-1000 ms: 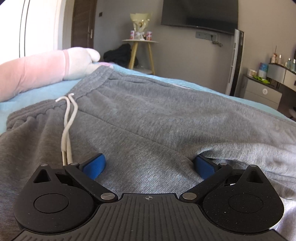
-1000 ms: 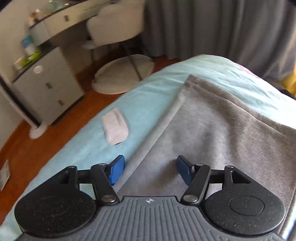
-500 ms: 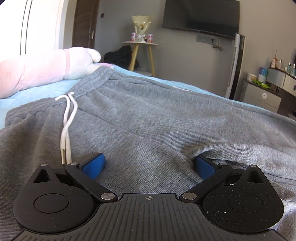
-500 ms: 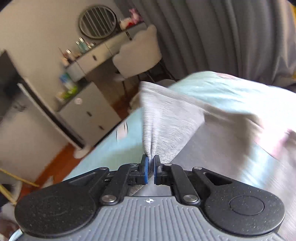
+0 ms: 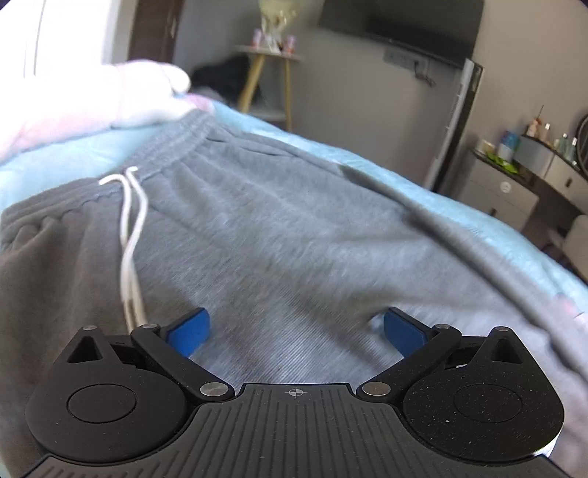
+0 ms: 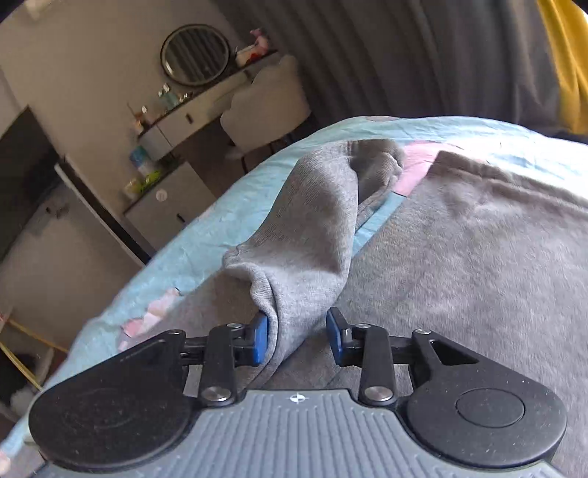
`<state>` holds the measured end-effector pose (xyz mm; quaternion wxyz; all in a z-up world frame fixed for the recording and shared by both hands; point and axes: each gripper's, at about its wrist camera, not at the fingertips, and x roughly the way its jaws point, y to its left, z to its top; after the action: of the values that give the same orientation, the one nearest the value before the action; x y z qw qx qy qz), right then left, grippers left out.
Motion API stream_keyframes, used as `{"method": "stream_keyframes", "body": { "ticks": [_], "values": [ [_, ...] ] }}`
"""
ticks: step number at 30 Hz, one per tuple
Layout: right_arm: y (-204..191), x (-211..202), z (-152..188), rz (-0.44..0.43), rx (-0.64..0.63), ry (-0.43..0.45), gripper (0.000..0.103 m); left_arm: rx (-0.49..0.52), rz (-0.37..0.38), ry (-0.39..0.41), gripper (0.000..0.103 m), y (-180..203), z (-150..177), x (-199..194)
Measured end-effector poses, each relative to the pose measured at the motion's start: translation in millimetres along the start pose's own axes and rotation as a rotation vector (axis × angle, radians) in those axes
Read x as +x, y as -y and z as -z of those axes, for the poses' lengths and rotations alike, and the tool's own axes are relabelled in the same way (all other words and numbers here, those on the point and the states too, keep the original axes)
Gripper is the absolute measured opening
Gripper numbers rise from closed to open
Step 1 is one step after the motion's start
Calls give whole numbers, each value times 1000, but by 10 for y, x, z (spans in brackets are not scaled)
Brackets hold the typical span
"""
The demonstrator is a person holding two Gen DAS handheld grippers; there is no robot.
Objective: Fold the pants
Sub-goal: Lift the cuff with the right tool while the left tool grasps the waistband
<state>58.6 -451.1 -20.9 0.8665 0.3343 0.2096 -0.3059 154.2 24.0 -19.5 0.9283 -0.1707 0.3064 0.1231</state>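
The right tool (image 6: 297, 336), jaws just parting, lets go of the grey trouser leg (image 6: 312, 228) it carried across; the cloth stands bunched between the pads, slumping onto the grey pants (image 6: 477, 264) beneath, evidently to lay one half over the other. The left tool (image 5: 294, 331) hovers wide open and empty above the seat of the pants, beside the white drawstring (image 5: 128, 235). The garment covers most of the blue-sheeted bed (image 6: 257, 184), waistband toward a pink pillow (image 5: 92, 106) at the far edge. Beyond the bed stand a dresser (image 6: 165, 209), chair (image 6: 268, 106) and wall television (image 5: 400, 18); nothing blocks the fold.
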Motion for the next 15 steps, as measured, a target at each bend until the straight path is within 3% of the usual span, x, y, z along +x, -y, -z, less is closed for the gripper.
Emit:
{"method": "stream_keyframes", "body": {
  "ticks": [6, 8, 12, 14, 15],
  "values": [
    [-154, 114, -2, 60, -148, 28, 32, -109, 122, -98, 103, 257, -706, 304],
    [-98, 99, -4, 43, -118, 28, 17, -99, 142, -125, 103, 427, -879, 522],
    [123, 51, -120, -19, 24, -2, 13, -86, 157, -217, 103, 676, -1036, 1065],
    [264, 14, -174, -49, 116, 0, 12, -112, 147, -269, 91, 740, -1051, 1310],
    [318, 0, -184, -44, 147, 12, 12, -137, 150, -294, 78, 749, -1049, 1408]
  ]
}}
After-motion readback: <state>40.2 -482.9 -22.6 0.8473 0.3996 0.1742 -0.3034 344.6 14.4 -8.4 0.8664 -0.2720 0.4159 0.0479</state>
